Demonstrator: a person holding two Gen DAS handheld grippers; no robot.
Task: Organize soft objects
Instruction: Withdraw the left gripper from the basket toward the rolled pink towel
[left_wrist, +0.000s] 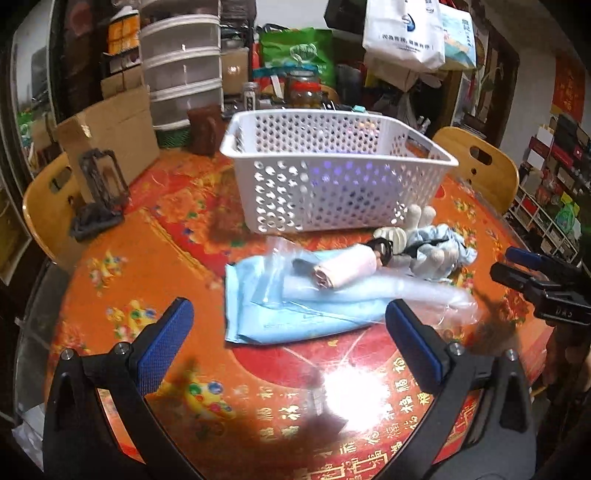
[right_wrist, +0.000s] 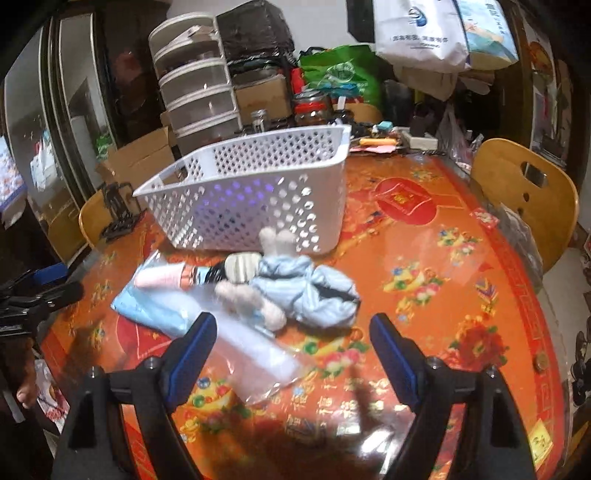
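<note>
- Your left gripper (left_wrist: 289, 336) stands wide with nothing between the pads, low over the table (left_wrist: 110, 258) just short of the folded blue cloth (left_wrist: 295, 317).
- Your right gripper (right_wrist: 293, 349) is also spread wide and empty, aimed at the plush toy in blue clothes (right_wrist: 295, 291).
- All the soft things lie in 1 cluster in front of the white perforated basket (left_wrist: 325, 177), which looks empty from here.
- The plush should be light and squashy; take it across the padded body, not by a thin limb or loose fabric.
- The pink roll (left_wrist: 343, 271) lies on the cloth; pinch it across its middle, since it looks likely to roll.
- The clear plastic bag (right_wrist: 258, 354) is slick and floppy; expect it to slip or drag the neighbours along.
- The cloth is limp: grab a folded edge, several layers together.
</note>
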